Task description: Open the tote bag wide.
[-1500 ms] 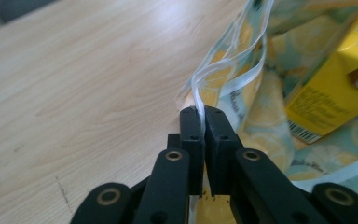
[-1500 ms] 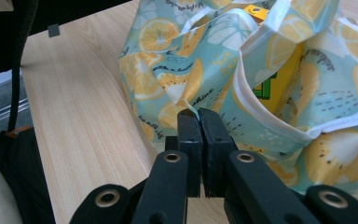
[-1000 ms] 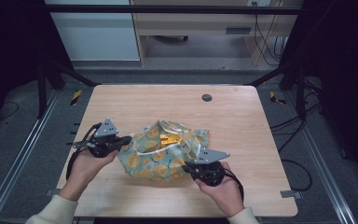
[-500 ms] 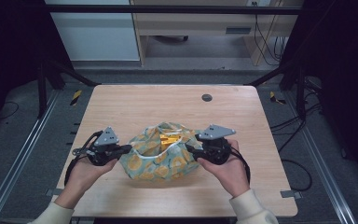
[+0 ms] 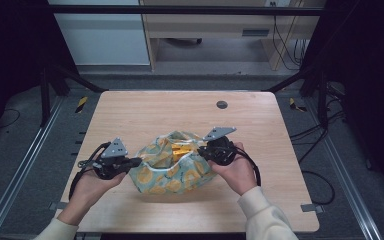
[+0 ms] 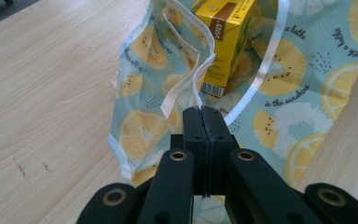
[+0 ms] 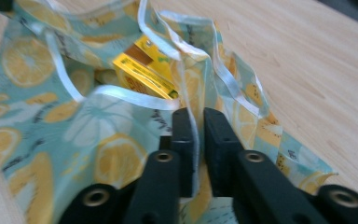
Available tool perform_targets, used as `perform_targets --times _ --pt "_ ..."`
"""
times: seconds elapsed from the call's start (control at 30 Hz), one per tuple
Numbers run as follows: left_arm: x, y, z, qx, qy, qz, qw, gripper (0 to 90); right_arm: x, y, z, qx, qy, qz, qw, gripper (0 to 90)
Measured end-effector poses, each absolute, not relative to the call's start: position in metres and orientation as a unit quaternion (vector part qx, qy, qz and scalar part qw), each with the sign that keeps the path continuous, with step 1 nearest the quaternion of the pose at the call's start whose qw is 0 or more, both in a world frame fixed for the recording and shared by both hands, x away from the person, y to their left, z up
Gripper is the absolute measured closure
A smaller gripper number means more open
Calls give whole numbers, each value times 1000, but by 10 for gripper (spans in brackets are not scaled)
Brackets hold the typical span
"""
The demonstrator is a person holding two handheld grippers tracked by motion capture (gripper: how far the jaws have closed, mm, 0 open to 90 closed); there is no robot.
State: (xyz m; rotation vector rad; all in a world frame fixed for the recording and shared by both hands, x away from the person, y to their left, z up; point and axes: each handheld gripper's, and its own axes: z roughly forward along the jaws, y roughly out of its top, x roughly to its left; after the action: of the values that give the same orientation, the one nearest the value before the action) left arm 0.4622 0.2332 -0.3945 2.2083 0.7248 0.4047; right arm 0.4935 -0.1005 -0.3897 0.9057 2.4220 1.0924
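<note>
A teal cloth (image 5: 172,172) printed with lemon slices lies bunched on the wooden table (image 5: 145,112), folded up around a yellow drink carton (image 5: 182,149). My left gripper (image 5: 136,162) is at the cloth's left side, shut on its white hemmed edge (image 6: 193,88). In the left gripper view the carton (image 6: 223,42) stands just beyond the jaws. My right gripper (image 5: 204,151) is at the cloth's right side, its jaws closed on a fold of the cloth (image 7: 121,154). In the right gripper view the carton (image 7: 142,72) lies partly hidden among the folds.
A small dark round grommet (image 5: 222,104) sits in the tabletop near the far edge. Bare wood surrounds the bundle on all sides. Dark frame posts and cables stand off the table to the left and right.
My right gripper has moved from the cloth's near edge up to its right side, lifting a fold. The left gripper has shifted slightly toward the person, and the cloth has bunched up around the carton.
</note>
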Motion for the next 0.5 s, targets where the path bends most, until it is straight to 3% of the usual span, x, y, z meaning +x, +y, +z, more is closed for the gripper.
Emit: perform_targets --times 0.27,0.5 --pt "441 234 -394 870 267 149 387 897 459 -116 -365 288 829 444 181 893" --pt "428 231 -410 883 253 142 369 897 429 -123 -370 262 833 459 162 893"
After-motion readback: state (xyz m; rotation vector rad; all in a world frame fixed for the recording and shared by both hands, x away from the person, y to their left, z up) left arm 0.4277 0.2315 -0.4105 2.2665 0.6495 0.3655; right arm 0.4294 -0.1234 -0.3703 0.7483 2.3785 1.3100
